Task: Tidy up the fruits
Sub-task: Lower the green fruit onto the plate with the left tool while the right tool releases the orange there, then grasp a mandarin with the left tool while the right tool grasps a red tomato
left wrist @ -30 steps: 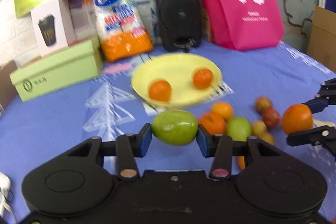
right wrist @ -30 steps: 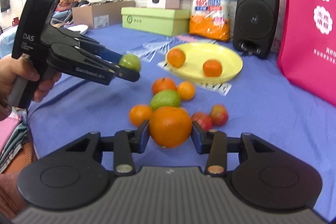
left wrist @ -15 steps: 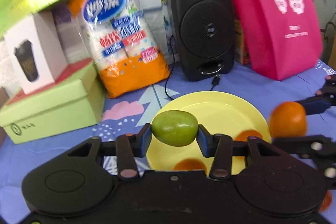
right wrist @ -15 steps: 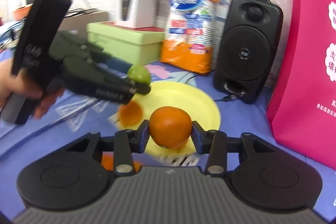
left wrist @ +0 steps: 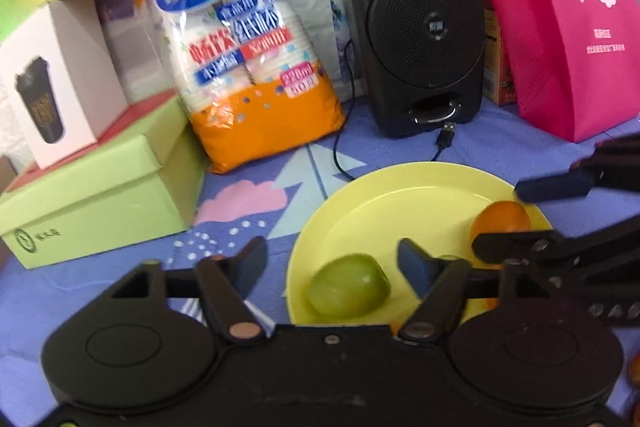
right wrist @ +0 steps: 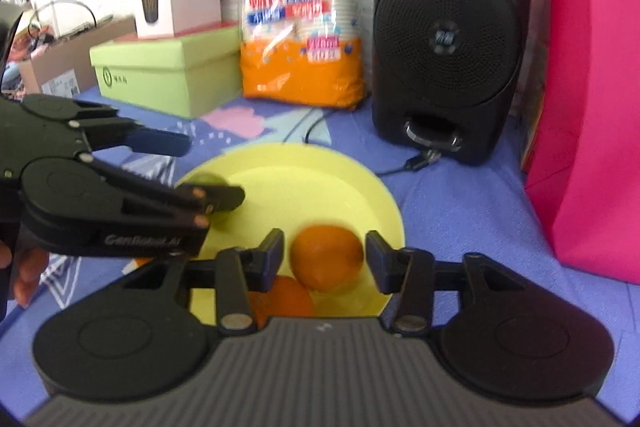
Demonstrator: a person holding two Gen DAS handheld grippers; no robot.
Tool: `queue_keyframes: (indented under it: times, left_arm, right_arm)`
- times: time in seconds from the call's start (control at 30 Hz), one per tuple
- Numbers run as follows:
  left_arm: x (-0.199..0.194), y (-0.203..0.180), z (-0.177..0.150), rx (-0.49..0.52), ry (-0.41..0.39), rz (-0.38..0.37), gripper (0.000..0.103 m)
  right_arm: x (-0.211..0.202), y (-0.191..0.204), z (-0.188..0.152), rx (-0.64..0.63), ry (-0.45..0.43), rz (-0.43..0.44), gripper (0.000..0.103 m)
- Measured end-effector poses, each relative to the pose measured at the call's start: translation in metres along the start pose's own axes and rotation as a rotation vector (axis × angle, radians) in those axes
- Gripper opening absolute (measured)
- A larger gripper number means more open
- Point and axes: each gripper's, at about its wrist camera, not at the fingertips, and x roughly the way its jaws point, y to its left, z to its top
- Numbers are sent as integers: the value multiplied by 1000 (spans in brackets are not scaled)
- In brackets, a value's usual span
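A yellow plate (left wrist: 408,199) lies on the blue cloth; it also shows in the right wrist view (right wrist: 304,187). My left gripper (left wrist: 334,259) is open over the plate's near left edge, and a green fruit (left wrist: 348,291) lies free on the plate between its fingers. My right gripper (right wrist: 325,257) is open, with an orange (right wrist: 327,257) on the plate between its fingers, not touching them. A second orange (right wrist: 286,297) lies just in front, partly hidden by the gripper. In the left wrist view the right gripper (left wrist: 532,215) straddles an orange (left wrist: 502,219).
A black speaker (left wrist: 420,19) with a cable, an orange-and-white bag of cups (left wrist: 244,59), a green box (left wrist: 96,191), a white box (left wrist: 52,79) and a pink bag (left wrist: 560,11) stand behind the plate. More fruit (left wrist: 632,371) lies at the right edge.
Both grippers moved forward over the plate and opened. The green fruit left the left gripper and the orange left the right gripper; both now lie on the plate.
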Motion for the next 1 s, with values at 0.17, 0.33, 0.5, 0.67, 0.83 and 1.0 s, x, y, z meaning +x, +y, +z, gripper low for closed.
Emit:
queue_keyframes:
  times: [0.17,0.33,0.5,0.67,0.83,1.0]
  left_arm:
    - [-42,9,-18,-31,-40,-24,76]
    - [-94,7,-53,-39,-89,-65,83]
    - [-133,-12,-94,-24,-107,-84,85]
    - [-161,-39,-125,-5,-104,-78,85]
    - [-187,-66,-149,-22,-125,-158,85]
    - [-189,-97,-159,58,-129,-187,84]
  right_arm:
    - [-31,-2,-1,-9,-54,-11,54]
    - [-85,-5,-26,5,-116,26,56]
    - [-135,3,-70,26,-167,19,84]
    - [-159,18,-105,29,-162,53,84]
    - [-164,25,-131,2,-110,73,78]
    - [-166,16,-143,33,-93,59,75]
